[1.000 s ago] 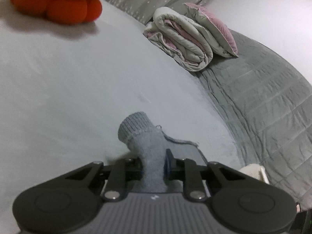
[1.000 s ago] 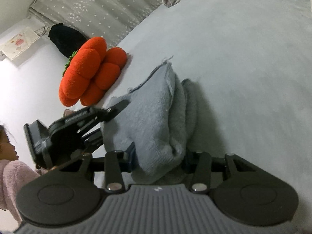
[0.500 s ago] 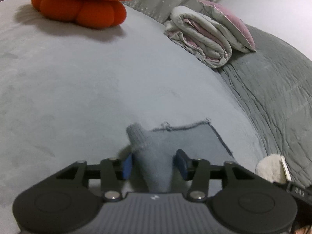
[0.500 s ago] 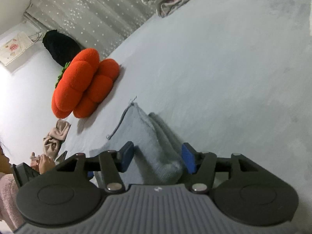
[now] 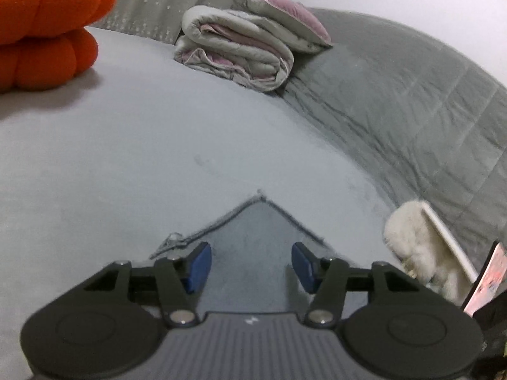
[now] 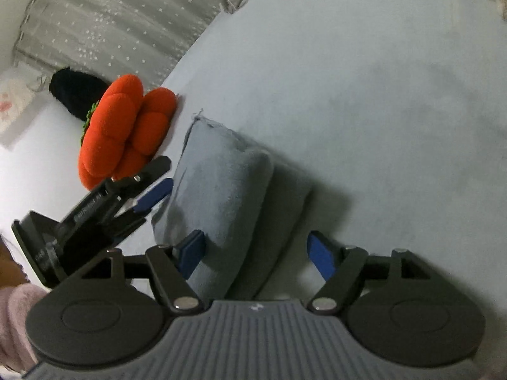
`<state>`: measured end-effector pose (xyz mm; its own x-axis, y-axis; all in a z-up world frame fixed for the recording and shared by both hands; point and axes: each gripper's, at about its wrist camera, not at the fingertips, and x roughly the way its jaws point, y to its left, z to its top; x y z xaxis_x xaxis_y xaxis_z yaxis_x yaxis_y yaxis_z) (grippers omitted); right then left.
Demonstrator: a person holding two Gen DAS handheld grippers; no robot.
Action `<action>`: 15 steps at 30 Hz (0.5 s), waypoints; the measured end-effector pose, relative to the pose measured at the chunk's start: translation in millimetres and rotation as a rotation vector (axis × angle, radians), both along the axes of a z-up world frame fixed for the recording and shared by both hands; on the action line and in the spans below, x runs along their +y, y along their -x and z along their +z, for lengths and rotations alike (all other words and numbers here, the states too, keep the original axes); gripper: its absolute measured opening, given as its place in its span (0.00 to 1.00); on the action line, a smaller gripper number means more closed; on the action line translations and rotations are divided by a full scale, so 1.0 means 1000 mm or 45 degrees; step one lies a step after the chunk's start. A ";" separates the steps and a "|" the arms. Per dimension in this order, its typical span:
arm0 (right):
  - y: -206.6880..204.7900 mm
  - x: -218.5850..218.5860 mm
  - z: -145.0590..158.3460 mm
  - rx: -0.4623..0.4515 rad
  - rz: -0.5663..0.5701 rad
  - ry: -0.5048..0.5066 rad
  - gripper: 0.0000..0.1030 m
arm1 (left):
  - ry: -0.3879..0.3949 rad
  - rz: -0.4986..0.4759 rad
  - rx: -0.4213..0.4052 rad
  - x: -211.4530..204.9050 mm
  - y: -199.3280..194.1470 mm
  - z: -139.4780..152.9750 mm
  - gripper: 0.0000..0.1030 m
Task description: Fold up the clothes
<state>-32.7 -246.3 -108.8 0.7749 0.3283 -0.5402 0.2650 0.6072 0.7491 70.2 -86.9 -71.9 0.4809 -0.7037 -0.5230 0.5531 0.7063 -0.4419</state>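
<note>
A grey knitted garment [image 5: 253, 247] lies folded on the pale grey bed, one corner pointing away in the left wrist view. In the right wrist view it [image 6: 218, 202] shows as a thick folded stack. My left gripper [image 5: 250, 266] is open just above the garment, with nothing between its blue pads. It also shows in the right wrist view [image 6: 149, 190], open at the garment's left side. My right gripper [image 6: 256, 253] is open, its jaws on either side of the folded edge, holding nothing.
An orange pumpkin cushion [image 5: 47, 28] [image 6: 123, 129] lies at the far left. A rolled quilt with a pink pillow [image 5: 250, 47] lies at the back. A grey quilted blanket [image 5: 412, 110] covers the right side. A white fluffy item [image 5: 418, 247] lies near right.
Both grippers have opened and let go of the garment. It has dropped from a raised bunch to a flat folded stack on the bed.
</note>
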 end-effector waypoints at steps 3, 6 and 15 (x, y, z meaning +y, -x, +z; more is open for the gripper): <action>-0.005 -0.004 -0.007 -0.021 -0.028 -0.085 0.73 | -0.015 0.037 -0.005 0.000 0.000 -0.011 0.57; -0.011 -0.008 -0.011 -0.062 -0.075 -0.139 0.73 | -0.026 0.067 -0.030 0.002 0.004 -0.012 0.57; -0.019 -0.002 -0.006 -0.097 -0.147 -0.127 0.74 | -0.010 0.256 0.097 0.026 -0.013 -0.014 0.61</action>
